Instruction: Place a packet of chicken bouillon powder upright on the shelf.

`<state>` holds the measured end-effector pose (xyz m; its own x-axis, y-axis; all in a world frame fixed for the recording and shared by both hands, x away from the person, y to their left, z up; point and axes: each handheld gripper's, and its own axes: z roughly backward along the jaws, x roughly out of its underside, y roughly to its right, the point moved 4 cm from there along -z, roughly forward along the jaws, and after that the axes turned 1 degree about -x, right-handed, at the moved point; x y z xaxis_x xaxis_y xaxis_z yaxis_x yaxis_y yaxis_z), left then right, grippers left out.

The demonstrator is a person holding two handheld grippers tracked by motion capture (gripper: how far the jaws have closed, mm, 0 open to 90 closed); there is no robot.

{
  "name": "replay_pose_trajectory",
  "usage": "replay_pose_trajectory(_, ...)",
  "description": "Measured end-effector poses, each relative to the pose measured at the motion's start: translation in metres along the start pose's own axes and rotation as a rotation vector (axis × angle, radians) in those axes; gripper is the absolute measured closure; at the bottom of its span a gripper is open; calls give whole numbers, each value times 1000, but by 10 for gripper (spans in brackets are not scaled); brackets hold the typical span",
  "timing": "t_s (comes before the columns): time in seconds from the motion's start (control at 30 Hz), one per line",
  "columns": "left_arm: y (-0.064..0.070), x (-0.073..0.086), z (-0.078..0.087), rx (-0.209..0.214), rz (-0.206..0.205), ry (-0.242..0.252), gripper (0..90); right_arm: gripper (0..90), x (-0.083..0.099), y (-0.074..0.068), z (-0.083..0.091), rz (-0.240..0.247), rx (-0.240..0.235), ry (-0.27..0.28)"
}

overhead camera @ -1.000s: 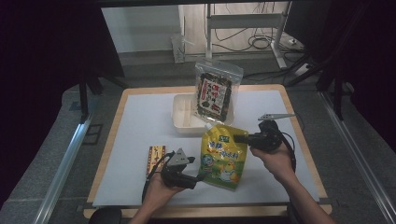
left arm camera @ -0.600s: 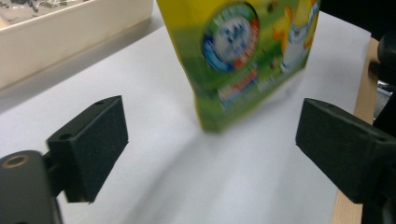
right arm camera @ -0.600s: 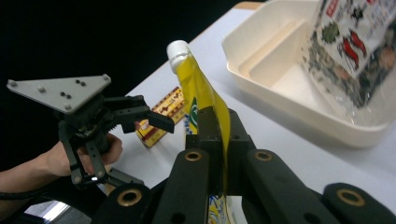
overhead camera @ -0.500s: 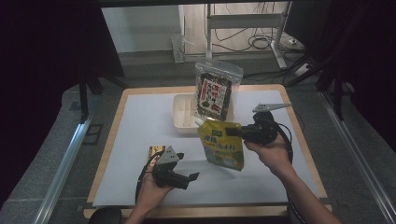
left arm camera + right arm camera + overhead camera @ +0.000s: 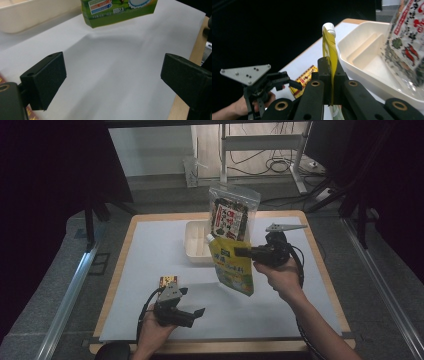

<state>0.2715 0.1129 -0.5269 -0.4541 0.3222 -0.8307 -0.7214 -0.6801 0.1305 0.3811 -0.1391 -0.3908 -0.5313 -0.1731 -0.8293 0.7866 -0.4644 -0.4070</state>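
From up top you get two tongs: the right gripper point(image 5: 239, 252) is clamped on one yellow pouch point(image 5: 231, 267) hanging off the table, with one white tray point(image 5: 196, 245) and one seaweed bag point(image 5: 231, 215) just past it. Left gripper point(image 5: 199, 312) sits near one small packet point(image 5: 166, 282).
Left gripper view: jaws wide apart, pouch's green bottom edge point(image 5: 119, 11) ahead, "2.3" readable.
Right gripper view: pouch point(image 5: 329, 45) pinched edge-on, white cap up

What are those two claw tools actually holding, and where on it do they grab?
The right gripper is shut on the yellow pouch, pinching its flat side edge below the white cap and holding it off the table. The left gripper is open and holds nothing.
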Motion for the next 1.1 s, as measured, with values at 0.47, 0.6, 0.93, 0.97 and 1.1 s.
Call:
replay_pose_trajectory(0.47,-1,7,12,-31,9,5,61,897,-13,-2,-23,-106,-68,110)
replay_pose_trajectory(0.6,-1,6,13,-33,3,6,60,897,-17,-3,-31,-122,-73,136)
replay_pose_trajectory(0.93,-4,6,15,-41,2,9,59,897,-28,-7,-43,-121,-60,166)
replay_pose_trajectory(0.97,-4,6,15,-41,2,9,59,897,-29,-7,-44,-122,-60,170)
replay_pose_trajectory(1.1,-5,7,15,-42,3,8,59,897,-33,-8,-48,-125,-60,177)
